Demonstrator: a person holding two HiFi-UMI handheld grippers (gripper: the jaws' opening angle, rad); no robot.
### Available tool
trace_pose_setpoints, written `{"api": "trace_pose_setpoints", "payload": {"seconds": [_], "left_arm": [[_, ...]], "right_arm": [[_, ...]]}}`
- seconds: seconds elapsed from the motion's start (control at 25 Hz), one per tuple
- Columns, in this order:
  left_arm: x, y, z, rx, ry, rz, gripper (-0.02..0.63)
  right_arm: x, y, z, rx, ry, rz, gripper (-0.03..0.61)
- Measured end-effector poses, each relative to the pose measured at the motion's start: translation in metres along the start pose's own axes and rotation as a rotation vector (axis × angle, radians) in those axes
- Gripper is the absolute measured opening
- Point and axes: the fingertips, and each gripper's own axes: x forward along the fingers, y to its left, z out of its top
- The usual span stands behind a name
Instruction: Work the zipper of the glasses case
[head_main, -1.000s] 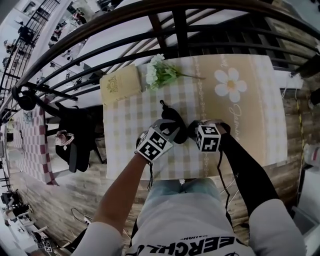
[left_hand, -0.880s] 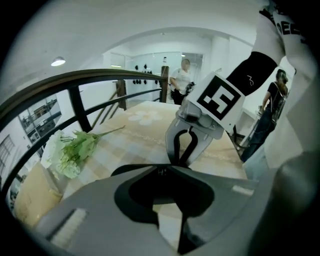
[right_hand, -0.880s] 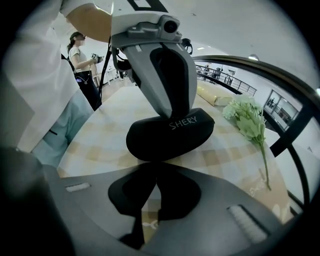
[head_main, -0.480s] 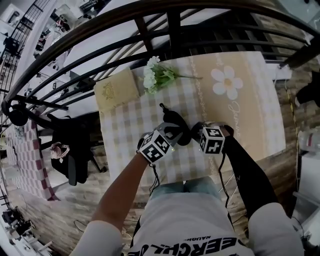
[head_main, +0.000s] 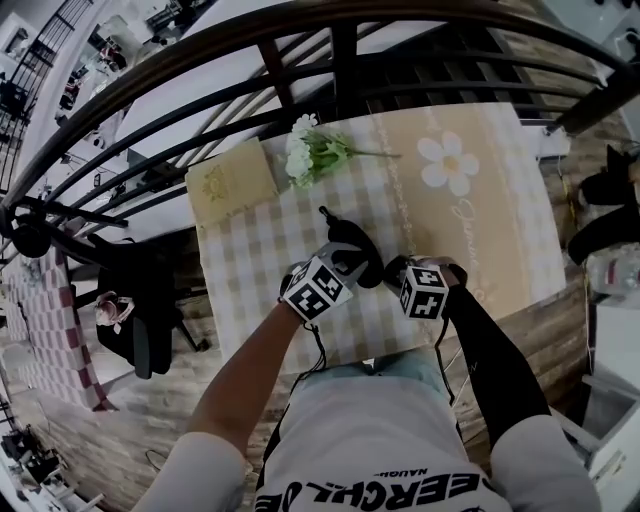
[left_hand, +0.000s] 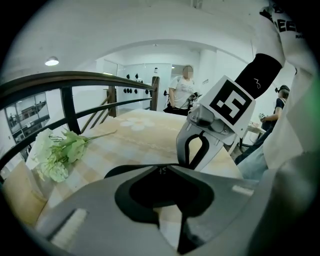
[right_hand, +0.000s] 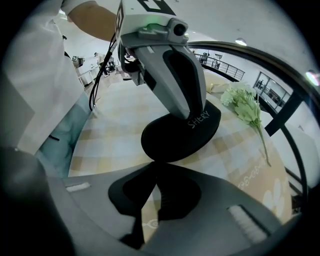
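Observation:
The black glasses case (head_main: 355, 243) lies on the checked tablecloth (head_main: 250, 250) near the table's front edge. My left gripper (head_main: 345, 263) is shut on the case's left side; in the right gripper view one of its fingers (right_hand: 187, 85) presses down on the lid by the pale lettering. My right gripper (head_main: 393, 272) stands at the case's right end, its jaws shut on the zipper pull at the case's near tip (right_hand: 151, 161). The left gripper view shows only a black sliver of the case (left_hand: 117, 173), with the right gripper (left_hand: 192, 159) pointing steeply down behind it.
A bunch of white flowers (head_main: 313, 150) and a tan book (head_main: 230, 182) lie at the table's far left. A daisy print (head_main: 447, 162) marks the beige cloth on the right. A dark railing (head_main: 300, 45) runs behind the table. A person (left_hand: 182, 90) stands far off.
Both grippers stay at the case. Their marker cubes have turned a little, the right one more face-up. The head view has drifted slightly.

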Motion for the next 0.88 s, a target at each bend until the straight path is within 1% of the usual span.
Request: {"api": "trace_pose_setpoints", "payload": {"seconds": [0.12,0.32,0.48,0.64,0.88], "left_arm": [[0.001,0.001,0.002,-0.005,-0.013,0.009,0.054],[0.003,0.002,0.005,-0.037,-0.042,0.038,0.052],[0.003,0.001,0.009,-0.014,-0.017,0.043,0.049],[0.005,0.002,0.013,0.006,-0.009,0.052,0.049],[0.014,0.014,0.032,0.010,-0.015,0.076,0.049]], "right_arm": [[0.001,0.004,0.001,0.032,-0.006,-0.005,0.034],[0.001,0.007,0.000,0.052,-0.011,0.001,0.032],[-0.004,0.001,-0.005,0.076,-0.025,-0.017,0.032],[-0.014,-0.016,-0.018,0.107,-0.032,-0.055,0.032],[-0.027,-0.058,-0.038,0.107,-0.029,-0.122,0.031]]}}
